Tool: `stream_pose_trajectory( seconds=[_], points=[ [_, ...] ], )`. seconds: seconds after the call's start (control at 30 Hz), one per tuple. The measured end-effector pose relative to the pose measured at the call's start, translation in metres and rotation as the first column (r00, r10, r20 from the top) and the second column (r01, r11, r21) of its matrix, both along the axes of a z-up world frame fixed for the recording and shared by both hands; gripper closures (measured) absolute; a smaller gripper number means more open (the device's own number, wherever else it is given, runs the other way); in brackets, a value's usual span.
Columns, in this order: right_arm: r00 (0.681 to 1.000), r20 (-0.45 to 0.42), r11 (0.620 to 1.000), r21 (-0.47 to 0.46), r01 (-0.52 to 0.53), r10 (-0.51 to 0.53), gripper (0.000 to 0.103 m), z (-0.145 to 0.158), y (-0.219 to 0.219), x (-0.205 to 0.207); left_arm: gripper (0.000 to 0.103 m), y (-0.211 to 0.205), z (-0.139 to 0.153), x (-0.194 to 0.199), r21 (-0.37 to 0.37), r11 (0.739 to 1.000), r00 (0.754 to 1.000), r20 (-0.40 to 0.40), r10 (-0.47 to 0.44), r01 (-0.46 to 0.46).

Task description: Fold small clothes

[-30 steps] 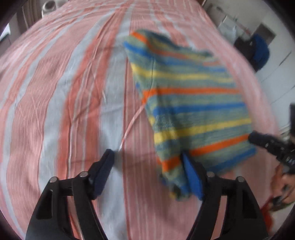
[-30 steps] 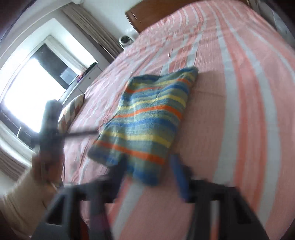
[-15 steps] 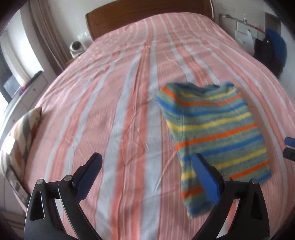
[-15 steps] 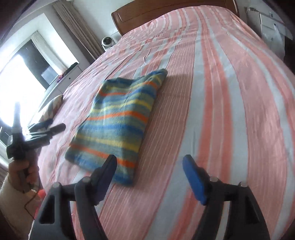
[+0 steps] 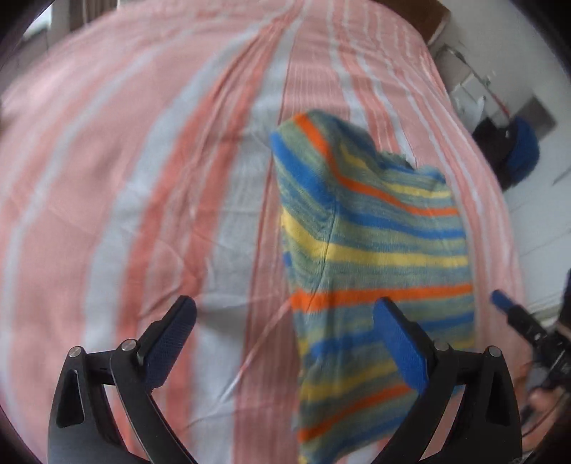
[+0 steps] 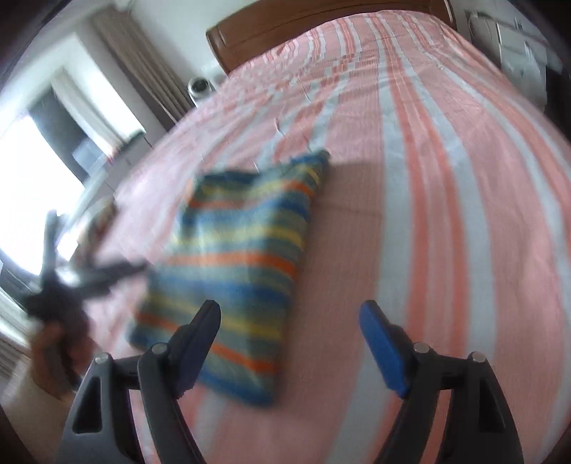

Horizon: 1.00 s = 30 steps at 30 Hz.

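I see my left gripper (image 5: 285,321) with its jaws spread wide. They opened early in the last second and have stayed that wide. Nothing is between them but the bed sheet (image 5: 107,214). The right blue pad (image 5: 399,349) sits in front of the folded striped jumper (image 5: 374,250), but I cannot tell if it touches the cloth.

My right gripper (image 6: 289,328) is open too, and its jaws have just been opening wider. They hold nothing. The left pad (image 6: 200,339) is over the near edge of the jumper (image 6: 235,257); the right pad is over bare sheet.

The jumper is small, with blue, yellow, orange and green stripes. It lies folded flat on the bed, on the pink, white and orange striped sheet (image 6: 428,178). In the left view one corner at the far end sticks up a bit.

From the right camera I see the left gripper (image 6: 96,275) as a dark blur, with a hand (image 6: 53,353) under it, beside the jumper. From the left camera I see a blue tip of the right gripper (image 5: 506,303) at the edge, just past the jumper.

A brown headboard (image 6: 285,32) is at the far end of the bed. A bright window (image 6: 32,178) is on the left of the right view.
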State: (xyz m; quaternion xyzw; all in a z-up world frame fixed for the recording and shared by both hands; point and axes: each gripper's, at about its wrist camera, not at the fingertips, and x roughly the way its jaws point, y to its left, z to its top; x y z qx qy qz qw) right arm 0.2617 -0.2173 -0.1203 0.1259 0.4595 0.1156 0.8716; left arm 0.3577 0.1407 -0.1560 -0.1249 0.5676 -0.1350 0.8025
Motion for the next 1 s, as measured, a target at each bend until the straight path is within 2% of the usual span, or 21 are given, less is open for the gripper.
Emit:
stream_pose_trajectory(
  seconds=[0.03, 0.17, 0.2, 0.23, 0.27, 0.3, 0.33, 0.4, 0.43, 0.5, 0.57, 0.67, 0.73, 0.77, 0.8, 0.83, 0.87, 0.9, 0.93, 0.97, 1.0],
  points=[
    [1.0, -0.017, 0.999, 0.04, 0.0, 0.001, 0.02, -0.003, -0.001, 0.012, 0.003, -0.001, -0.005, 0.007, -0.026, 1.0, 1.0, -0.015, 0.005, -0.006],
    [0.995, -0.103, 0.993, 0.121, 0.01, 0.003, 0.02, -0.031, 0.006, 0.059, 0.004, -0.021, -0.008, 0.022, -0.01, 1.0, 0.999, 0.026, -0.02, 0.02],
    [0.991, -0.131, 0.993, 0.121, 0.012, 0.004, 0.021, -0.042, 0.012, 0.072, 0.017, -0.03, -0.007, 0.023, -0.013, 0.999, 0.998, 0.042, -0.039, 0.04],
    [0.991, -0.132, 0.994, 0.106, -0.001, 0.015, 0.036, -0.046, 0.019, 0.078, 0.036, -0.043, -0.007, 0.021, 0.001, 0.997, 0.995, 0.062, -0.077, 0.077],
    [0.993, -0.113, 0.999, 0.03, -0.035, 0.038, 0.05, -0.048, 0.034, 0.082, 0.082, -0.051, -0.008, 0.02, 0.028, 0.993, 0.991, 0.068, -0.114, 0.112],
    [0.995, -0.089, 0.991, -0.118, -0.064, 0.053, 0.072, -0.045, 0.054, 0.082, 0.084, -0.063, -0.009, 0.017, 0.071, 0.986, 0.985, 0.076, -0.153, 0.148],
    [0.996, -0.059, 0.973, -0.217, -0.079, 0.068, 0.075, -0.042, 0.071, 0.079, 0.084, -0.068, -0.006, 0.013, 0.109, 0.984, 0.983, 0.104, -0.153, 0.142],
    [0.996, 0.005, 0.933, -0.349, -0.082, 0.089, 0.08, -0.033, 0.094, 0.068, 0.086, -0.066, 0.007, 0.005, 0.093, 0.987, 0.98, 0.142, -0.141, 0.128],
    [0.993, 0.044, 0.915, -0.395, -0.079, 0.105, 0.08, -0.027, 0.102, 0.06, 0.086, -0.063, 0.014, 0.004, 0.075, 0.99, 0.98, 0.152, -0.131, 0.12],
    [0.987, 0.1, 0.907, -0.415, -0.075, 0.128, 0.081, -0.011, 0.108, 0.049, 0.086, -0.053, 0.044, -0.001, 0.03, 0.994, 0.972, 0.206, -0.112, 0.108],
    [0.975, 0.169, 0.911, -0.406, -0.065, 0.145, 0.081, 0.014, 0.112, 0.039, 0.086, -0.049, 0.071, -0.007, 0.025, 0.994, 0.959, 0.261, -0.112, 0.11],
    [0.954, 0.259, 0.938, -0.343, -0.053, 0.149, 0.081, 0.057, 0.113, 0.031, 0.085, -0.048, 0.113, -0.015, 0.032, 0.993, 0.933, 0.34, -0.121, 0.117],
    [0.949, 0.284, 0.954, -0.296, -0.051, 0.139, 0.081, 0.077, 0.109, 0.03, 0.076, -0.05, 0.123, -0.019, 0.045, 0.993, 0.928, 0.352, -0.12, 0.112],
    [0.95, 0.281, 0.961, -0.271, -0.055, 0.134, 0.08, 0.081, 0.106, 0.03, 0.058, -0.051, 0.12, -0.023, 0.081, 0.992, 0.927, 0.355, -0.119, 0.097],
    [0.959, 0.255, 0.969, -0.24, -0.059, 0.121, 0.075, 0.081, 0.099, 0.032, 0.033, -0.051, 0.115, -0.027, 0.131, 0.989, 0.926, 0.359, -0.116, 0.073],
    [0.968, 0.229, 0.973, -0.226, -0.052, 0.105, 0.06, 0.078, 0.095, 0.033, 0.025, -0.051, 0.108, -0.034, 0.183, 0.982, 0.923, 0.371, -0.107, 0.04],
    [0.973, 0.213, 0.975, -0.219, -0.036, 0.084, 0.045, 0.074, 0.087, 0.028, 0.02, -0.05, 0.102, -0.046, 0.235, 0.972, 0.916, 0.39, -0.095, 0.001],
    [0.977, 0.204, 0.976, -0.217, -0.018, 0.063, 0.012, 0.07, 0.078, 0.023, 0.02, -0.049, 0.096, -0.062, 0.28, 0.959, 0.906, 0.415, -0.085, -0.039],
    [0.978, 0.201, 0.976, -0.218, -0.001, 0.046, 0.0, 0.066, 0.069, 0.012, 0.02, -0.047, 0.092, -0.081, 0.312, 0.947, 0.893, 0.443, -0.077, -0.073],
    [0.979, 0.198, 0.974, -0.228, 0.008, 0.039, 0.0, 0.064, 0.061, -0.001, 0.018, -0.046, 0.09, -0.098, 0.338, 0.935, 0.879, 0.471, -0.067, -0.11],
    [0.981, 0.188, 0.969, -0.248, 0.009, 0.04, 0.0, 0.061, 0.056, -0.013, 0.01, -0.045, 0.09, -0.111, 0.355, 0.925, 0.868, 0.493, -0.061, -0.137]
  ],
)
